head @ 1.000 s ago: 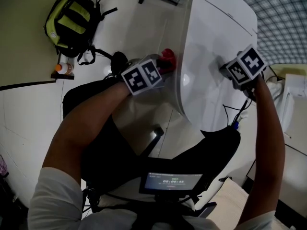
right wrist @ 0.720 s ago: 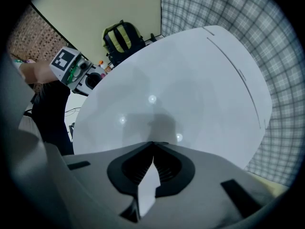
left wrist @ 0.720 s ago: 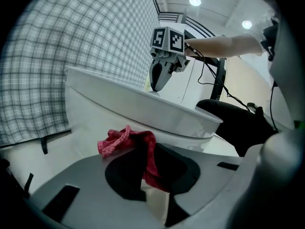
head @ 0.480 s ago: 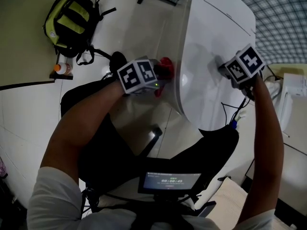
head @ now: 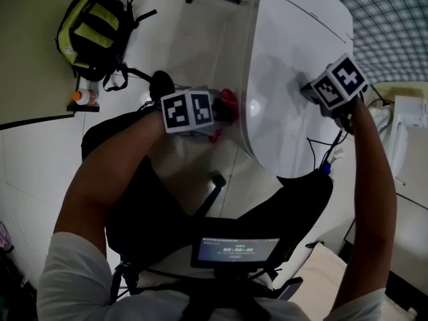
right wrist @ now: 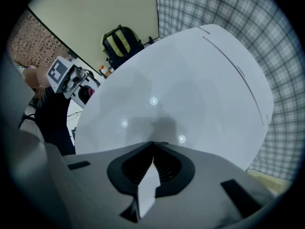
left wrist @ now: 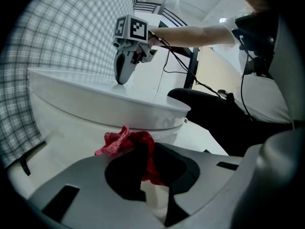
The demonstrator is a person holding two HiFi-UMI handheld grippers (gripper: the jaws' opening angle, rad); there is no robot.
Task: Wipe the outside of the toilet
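Well, the white toilet [head: 294,45] is the biggest thing before you, with its lid closed, and I give every place from it. Behind the toilet there is a checked wall [head: 391,19]. To the left of the toilet, well apart from it on the pale floor, lies a black and yellow backpack [head: 93,29].

Your right gripper [head: 306,89] is on top of the toilet and points down, with its tips touching the smooth white lid. Its jaws are together and nothing is between them.

Your left gripper [head: 222,112] is at the left side of the toilet, just below the edge of the lid, and it points almost level toward the toilet. Its jaws are clamped on a red cloth [head: 229,102], which bunches out in front of the tips. The red cloth is right against the outer left side of the toilet, under the lid rim; whether it really presses on the surface I cannot tell.

In front of the toilet, close to your body, a small dark screen [head: 234,249] glows. A little orange and white bottle [head: 83,97] stands on the floor far left of the toilet, just beside the backpack.
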